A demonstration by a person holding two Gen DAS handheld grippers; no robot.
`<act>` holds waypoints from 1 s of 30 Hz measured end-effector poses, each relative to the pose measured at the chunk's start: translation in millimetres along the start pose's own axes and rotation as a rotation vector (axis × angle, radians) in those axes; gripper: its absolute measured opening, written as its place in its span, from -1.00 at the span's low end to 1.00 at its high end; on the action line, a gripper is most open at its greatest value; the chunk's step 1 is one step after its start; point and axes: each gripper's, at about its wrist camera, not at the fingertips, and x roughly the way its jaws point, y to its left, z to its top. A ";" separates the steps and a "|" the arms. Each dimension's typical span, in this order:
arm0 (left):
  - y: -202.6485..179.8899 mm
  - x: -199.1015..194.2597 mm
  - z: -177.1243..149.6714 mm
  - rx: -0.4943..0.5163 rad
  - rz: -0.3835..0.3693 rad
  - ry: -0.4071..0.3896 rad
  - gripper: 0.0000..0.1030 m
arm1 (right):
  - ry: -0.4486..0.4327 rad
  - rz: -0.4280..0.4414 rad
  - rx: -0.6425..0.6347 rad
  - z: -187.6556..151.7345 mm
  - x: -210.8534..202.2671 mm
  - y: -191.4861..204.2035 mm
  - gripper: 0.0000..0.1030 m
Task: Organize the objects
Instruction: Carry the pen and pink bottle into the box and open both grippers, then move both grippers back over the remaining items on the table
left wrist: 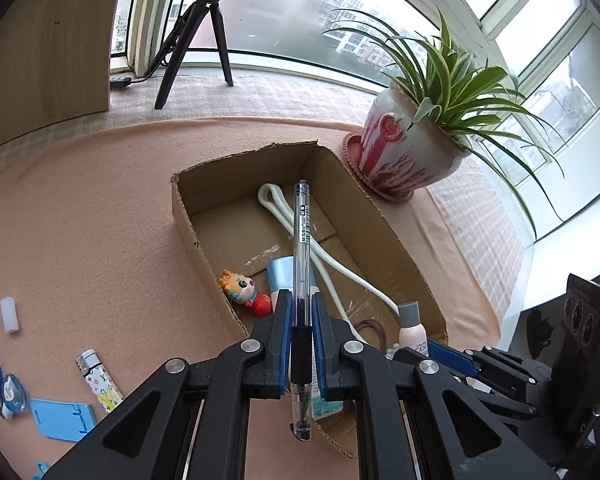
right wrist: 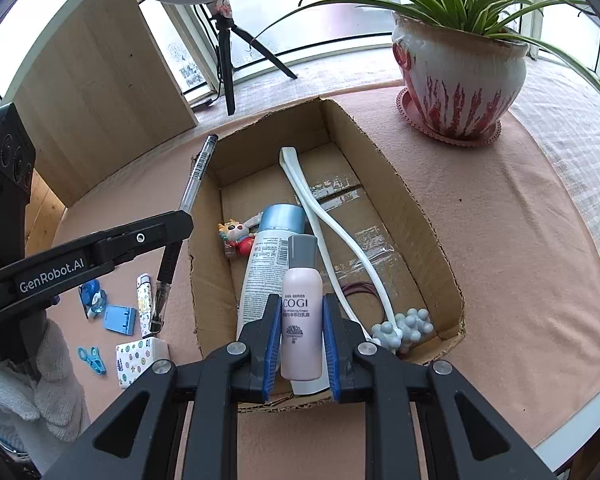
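- While your left gripper [left wrist: 301,312] clamps a clear pen [left wrist: 301,248] near its grip end, the pen's capped end juts out above the cardboard box [left wrist: 188,216].
- Your right gripper [right wrist: 302,320] pinches a pink bottle [right wrist: 302,308] by its sides, grey cap pointing away, over the box's near end.
- Lying inside the box: a white massager [right wrist: 328,232], a blue-capped tube [right wrist: 266,252], a small toy figure [right wrist: 236,238] and dark hair ties [right wrist: 360,292].
- Left of the box on the pink cloth [right wrist: 500,240] lie a lighter [left wrist: 98,380], a blue stand [left wrist: 62,418] and a tape dispenser [left wrist: 10,394].
- A potted plant [right wrist: 460,68] stands beyond the box's far right corner.
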 end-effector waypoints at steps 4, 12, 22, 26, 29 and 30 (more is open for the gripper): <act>-5.9 5.6 2.3 0.010 0.002 0.004 -0.80 | -0.002 -0.004 0.009 0.6 -0.6 -6.9 -0.65; -7.4 2.7 7.4 -0.004 0.017 -0.013 -0.32 | -0.012 -0.006 -0.001 -0.5 -3.6 -6.9 -0.62; 9.0 -39.6 0.2 -0.007 0.058 -0.087 0.00 | -0.050 -0.014 0.019 -8.6 -12.1 -1.4 0.05; 24.1 -56.2 -10.0 -0.020 0.081 -0.099 0.00 | -0.055 -0.001 0.011 -11.7 -12.6 8.5 0.05; 40.7 -68.7 -18.5 -0.036 0.099 -0.100 0.00 | -0.055 0.009 0.000 -14.4 -13.0 17.5 0.05; 46.5 -73.5 -21.8 -0.042 0.105 -0.102 0.00 | -0.057 0.013 -0.002 -15.6 -13.2 20.3 0.05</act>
